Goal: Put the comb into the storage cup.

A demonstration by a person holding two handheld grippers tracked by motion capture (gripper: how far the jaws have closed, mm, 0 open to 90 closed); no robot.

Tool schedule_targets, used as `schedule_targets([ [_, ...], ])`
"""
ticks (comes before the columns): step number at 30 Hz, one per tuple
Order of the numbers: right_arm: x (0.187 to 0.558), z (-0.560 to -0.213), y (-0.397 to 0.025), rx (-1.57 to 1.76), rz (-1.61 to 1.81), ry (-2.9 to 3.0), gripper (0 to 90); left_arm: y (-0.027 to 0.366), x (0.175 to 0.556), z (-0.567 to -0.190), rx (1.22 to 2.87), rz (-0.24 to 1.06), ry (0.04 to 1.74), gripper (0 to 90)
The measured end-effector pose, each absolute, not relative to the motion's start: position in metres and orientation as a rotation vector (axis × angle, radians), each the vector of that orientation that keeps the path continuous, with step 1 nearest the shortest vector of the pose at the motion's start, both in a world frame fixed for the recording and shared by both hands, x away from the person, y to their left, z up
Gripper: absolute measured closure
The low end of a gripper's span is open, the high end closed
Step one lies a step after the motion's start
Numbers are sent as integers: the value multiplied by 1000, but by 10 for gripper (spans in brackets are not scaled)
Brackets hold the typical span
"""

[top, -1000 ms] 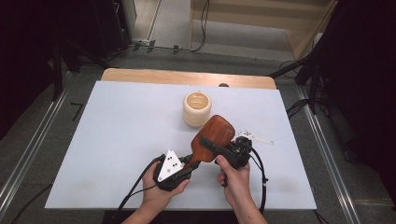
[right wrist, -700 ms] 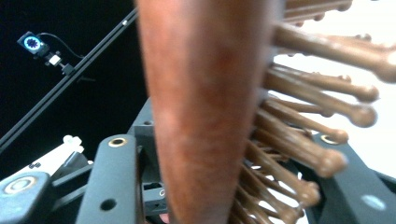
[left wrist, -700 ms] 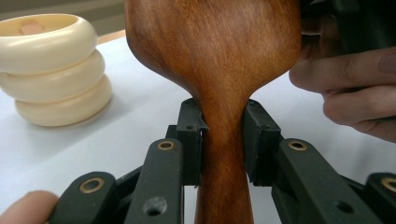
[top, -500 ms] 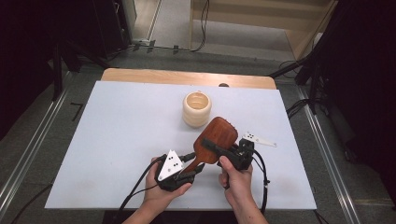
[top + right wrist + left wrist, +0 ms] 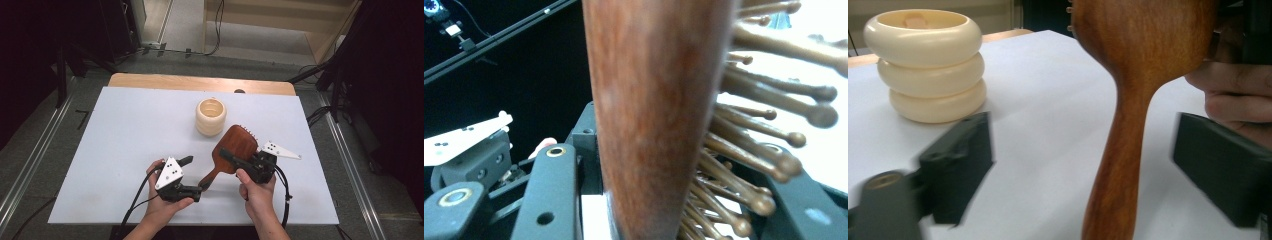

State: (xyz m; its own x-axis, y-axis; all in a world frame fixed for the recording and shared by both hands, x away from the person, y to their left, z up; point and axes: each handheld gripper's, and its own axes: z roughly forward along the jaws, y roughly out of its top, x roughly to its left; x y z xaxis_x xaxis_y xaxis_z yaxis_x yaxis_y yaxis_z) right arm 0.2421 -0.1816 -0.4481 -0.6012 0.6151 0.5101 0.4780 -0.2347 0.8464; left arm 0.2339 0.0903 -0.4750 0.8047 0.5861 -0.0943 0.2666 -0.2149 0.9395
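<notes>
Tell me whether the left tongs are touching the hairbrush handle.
Apart. In the left gripper view the hairbrush handle stands between the two open jaws of the left tongs, with white table showing on both sides of it.

One wooden hairbrush [image 5: 234, 147] is on hand, with a single handle and a single oval head; its bristle pins are many and too crowded to count in the right gripper view. One cream ribbed cup [image 5: 211, 116] stands on the surface [image 5: 125, 130], built of three stacked rings as the left gripper view shows. There are two grippers, the left gripper [image 5: 191, 175] and the right gripper [image 5: 231, 156], each with two black jaws, one grey three-cornered plate and one trailing cable. Two hands hold them, one each. There is one white surface.
</notes>
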Motion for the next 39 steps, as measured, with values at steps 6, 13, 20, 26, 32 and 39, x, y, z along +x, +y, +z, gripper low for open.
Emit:
schedule_targets([
  [6,241,-447,-180,1324,1935,1886,503,108,236,-473,1781,349,660,0],
  [13,241,-445,-183,1312,1913,1885,503,132,239,-476,1769,360,708,0],
  [20,242,-440,-184,1281,1873,1888,503,159,240,-478,1760,387,722,0],
  [26,245,-440,-185,1285,1871,1891,503,179,241,-477,1747,420,748,0],
  [32,250,-439,-187,1301,1870,1874,503,194,244,-478,1742,450,777,0],
  [39,258,-434,-191,1305,1853,1865,503,212,244,-479,1747,492,791,0],
])
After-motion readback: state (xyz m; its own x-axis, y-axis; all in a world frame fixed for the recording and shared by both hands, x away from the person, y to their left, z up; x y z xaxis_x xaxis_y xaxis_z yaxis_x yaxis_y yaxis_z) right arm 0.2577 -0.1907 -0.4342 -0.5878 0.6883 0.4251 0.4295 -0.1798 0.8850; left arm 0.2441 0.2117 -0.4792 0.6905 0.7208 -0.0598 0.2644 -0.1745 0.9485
